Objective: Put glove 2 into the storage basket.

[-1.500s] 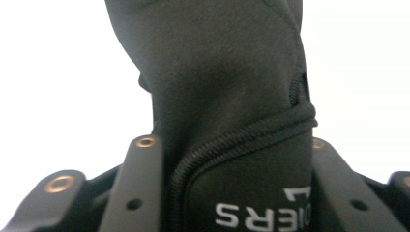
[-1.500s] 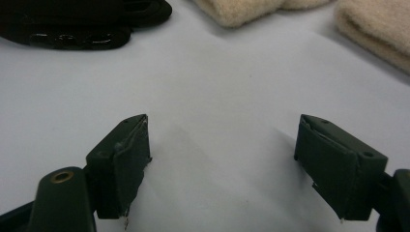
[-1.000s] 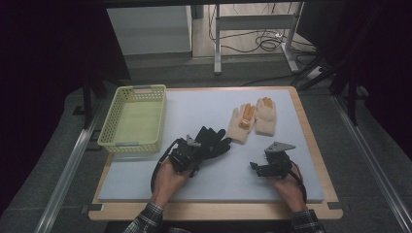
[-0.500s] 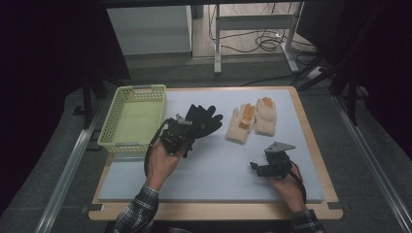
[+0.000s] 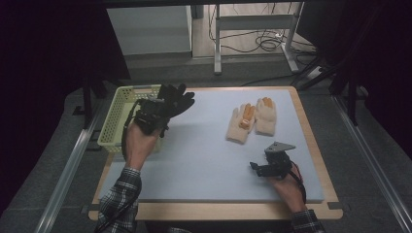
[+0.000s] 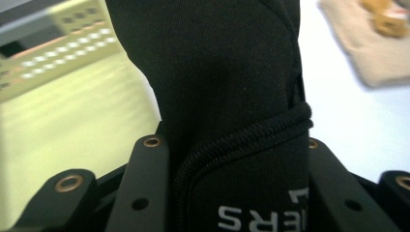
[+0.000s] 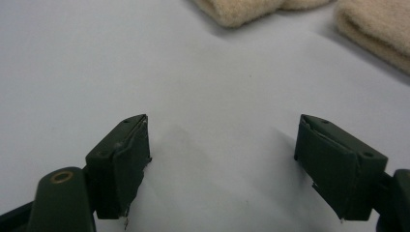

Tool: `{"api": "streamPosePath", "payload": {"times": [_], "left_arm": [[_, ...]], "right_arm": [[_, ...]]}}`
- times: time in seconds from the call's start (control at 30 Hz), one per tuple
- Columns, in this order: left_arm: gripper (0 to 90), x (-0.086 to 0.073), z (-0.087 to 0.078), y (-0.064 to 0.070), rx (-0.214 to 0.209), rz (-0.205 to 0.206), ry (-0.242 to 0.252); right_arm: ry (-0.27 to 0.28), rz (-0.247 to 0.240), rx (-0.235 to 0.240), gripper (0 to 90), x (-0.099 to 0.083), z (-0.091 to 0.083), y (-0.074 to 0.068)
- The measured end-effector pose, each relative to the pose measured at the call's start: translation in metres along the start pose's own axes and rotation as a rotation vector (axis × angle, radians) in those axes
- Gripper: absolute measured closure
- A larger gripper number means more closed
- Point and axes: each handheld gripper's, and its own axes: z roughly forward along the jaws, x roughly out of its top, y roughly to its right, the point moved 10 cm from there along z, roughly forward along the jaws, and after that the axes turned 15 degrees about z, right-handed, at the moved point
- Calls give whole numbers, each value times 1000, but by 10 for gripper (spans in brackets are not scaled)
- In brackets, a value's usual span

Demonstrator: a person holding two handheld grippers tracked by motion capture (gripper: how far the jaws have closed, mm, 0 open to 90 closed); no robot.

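Note:
My left gripper (image 5: 160, 112) is shut on a black glove (image 5: 176, 99), held up at the right rim of the pale yellow basket (image 5: 112, 127). In the left gripper view the black glove (image 6: 227, 96) is clamped between both jaws, with white lettering near its cuff. A pair of cream gloves (image 5: 252, 119) with orange fingertips lies flat on the mat at the back right. My right gripper (image 5: 256, 167) rests low on the mat in front of them, open, with nothing between its fingers (image 7: 121, 159). The cream gloves' cuffs (image 7: 241, 12) show just beyond its jaws.
A light blue mat (image 5: 204, 160) covers the wooden table (image 5: 218, 211). The basket stands at the back left, its inside (image 6: 72, 130) bare. Metal rails run along both sides of the table, and cables lie on the floor behind.
My left gripper has carried the black glove from the middle of the mat leftward and back to the basket's rim. The right gripper has stayed where it was.

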Motion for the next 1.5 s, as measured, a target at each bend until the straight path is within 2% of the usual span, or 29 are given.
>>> {"api": "streamPosePath", "payload": {"times": [0.17, 0.43, 0.53, 0.63, 0.8, 1.07, 1.2, 1.33, 1.43, 1.5], "left_arm": [[657, -15, -3, -41, 62, -68, -15], [656, -41, -2, -84, 109, -135, -36], [655, -54, 3, -99, 130, -155, -59], [654, -66, 11, -111, 133, -183, -75], [649, -85, 31, -123, 139, -195, -141], [639, -104, 54, -136, 147, -229, -213], [630, -110, 62, -141, 150, -228, -258], [616, -116, 72, -143, 130, -223, -310], [567, -119, 79, -142, 102, -229, -346], [474, -120, 81, -141, 87, -220, -364]], "right_arm": [[3, 1, 1, 198, 0, 0, 0], [3, 0, 1, 198, 0, 0, 0], [3, 1, 1, 198, 0, 0, 0], [3, 1, 1, 198, 0, 0, 0], [3, 1, 1, 198, 0, 0, 0], [3, 1, 1, 198, 0, 0, 0], [4, 1, 1, 198, 0, 0, 0], [4, 1, 1, 198, 0, 0, 0], [4, 1, 1, 198, 0, 0, 0], [4, 1, 1, 198, 0, 0, 0]]}}
